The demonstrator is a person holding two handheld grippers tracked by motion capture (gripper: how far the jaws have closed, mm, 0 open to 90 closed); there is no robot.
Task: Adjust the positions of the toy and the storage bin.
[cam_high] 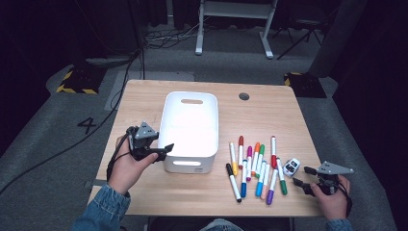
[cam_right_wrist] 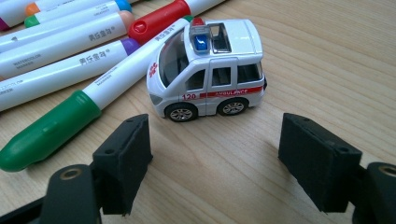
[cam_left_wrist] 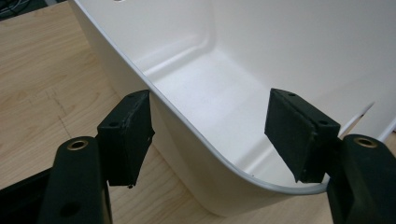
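Observation:
A white plastic bin stands in the middle of the wooden table. My left gripper is open at the bin's near left corner. In the left gripper view the jaws straddle the bin's rim, one outside the wall and one over the inside, and the left gripper is not closed on it. The bin's interior looks empty. A small white toy ambulance sits right of several coloured markers. My right gripper is open just short of the ambulance; nothing lies between its jaws.
A green-capped marker lies beside the ambulance, with more markers fanned behind it. A round grommet sits at the table's far side. Beyond the table are floor cables and a white desk frame.

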